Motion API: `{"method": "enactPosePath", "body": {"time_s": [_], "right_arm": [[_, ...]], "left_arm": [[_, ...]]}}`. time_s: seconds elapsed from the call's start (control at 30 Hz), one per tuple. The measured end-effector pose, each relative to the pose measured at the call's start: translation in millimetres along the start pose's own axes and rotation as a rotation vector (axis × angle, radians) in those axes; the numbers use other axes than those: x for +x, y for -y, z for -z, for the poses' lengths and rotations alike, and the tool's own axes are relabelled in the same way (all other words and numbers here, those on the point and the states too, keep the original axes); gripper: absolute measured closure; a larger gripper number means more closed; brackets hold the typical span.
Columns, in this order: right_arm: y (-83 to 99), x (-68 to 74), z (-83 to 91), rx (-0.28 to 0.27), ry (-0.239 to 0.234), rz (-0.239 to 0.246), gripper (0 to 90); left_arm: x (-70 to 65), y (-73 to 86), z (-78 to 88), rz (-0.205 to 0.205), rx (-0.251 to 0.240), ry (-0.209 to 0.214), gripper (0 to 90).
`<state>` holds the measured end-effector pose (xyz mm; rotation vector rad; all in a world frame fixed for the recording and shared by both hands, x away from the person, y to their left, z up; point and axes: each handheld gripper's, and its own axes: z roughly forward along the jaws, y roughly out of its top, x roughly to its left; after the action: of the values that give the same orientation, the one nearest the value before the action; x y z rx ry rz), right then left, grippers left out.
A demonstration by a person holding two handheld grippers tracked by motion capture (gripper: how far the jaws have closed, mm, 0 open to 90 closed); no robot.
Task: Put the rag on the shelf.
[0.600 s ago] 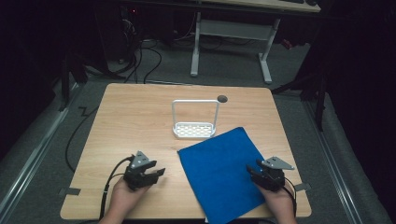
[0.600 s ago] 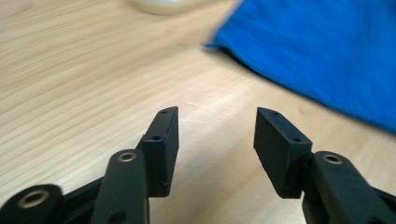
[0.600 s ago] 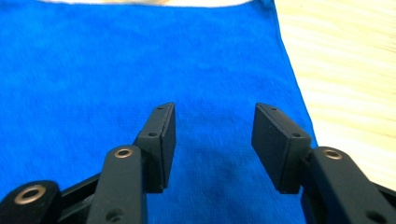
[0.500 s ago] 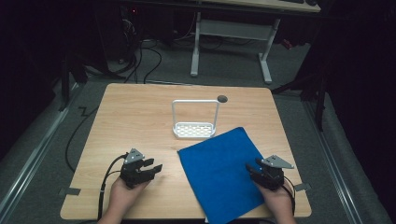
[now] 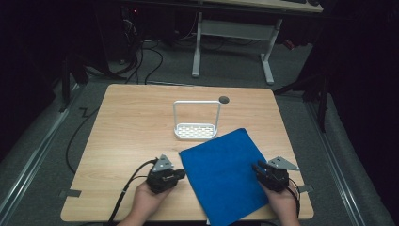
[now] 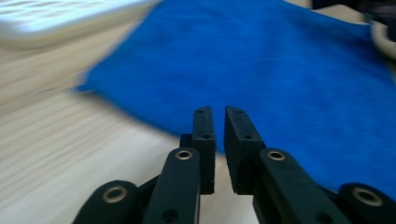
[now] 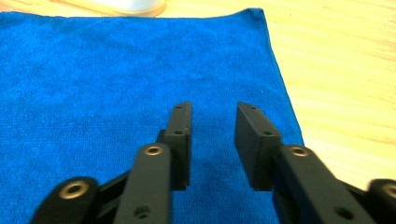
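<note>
Left gripper point(image 5: 181, 175) nearly closed, right gripper point(image 5: 258, 168) (jaws parted) low.

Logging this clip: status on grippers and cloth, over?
Left gripper nearly shut, empty, at blue cloth's left edge. Right gripper open above its right edge. White rack behind, clear.

A light wooden table point(image 5: 127, 127) sits in the middle of the picture. A blue cloth point(image 5: 221, 174) lies at its lower right. A white rack point(image 5: 196, 131) stands just above the cloth.
</note>
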<state>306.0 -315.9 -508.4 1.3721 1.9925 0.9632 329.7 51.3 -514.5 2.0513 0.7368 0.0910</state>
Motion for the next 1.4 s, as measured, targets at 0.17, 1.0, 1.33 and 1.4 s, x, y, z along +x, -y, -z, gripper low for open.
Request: {"method": "enactPosePath", "body": {"time_s": [0.17, 1.0, 1.33, 1.4], "right_arm": [[2.5, -3.6, 7.6, 0.001, 0.008, -0.003, 90.0], [-13.5, 53.8, -43.4, 0.125, -0.175, 0.173, 90.0], [-9.5, 61.0, -22.3, 0.054, -0.222, 0.16, 80.9], [-8.6, 56.5, -20.6, 0.042, -0.211, 0.141, 77.1]], "left_arm": [[-29.6, 1.7, -32.1, -0.114, 0.118, 0.044, 88.9], [51.5, 53.6, 61.7, 0.147, 0.091, -0.057, 89.0], [52.2, 54.0, 70.1, 0.123, 0.047, -0.111, 72.9], [59.2, 50.2, 71.4, 0.117, 0.011, -0.16, 67.5]]}}
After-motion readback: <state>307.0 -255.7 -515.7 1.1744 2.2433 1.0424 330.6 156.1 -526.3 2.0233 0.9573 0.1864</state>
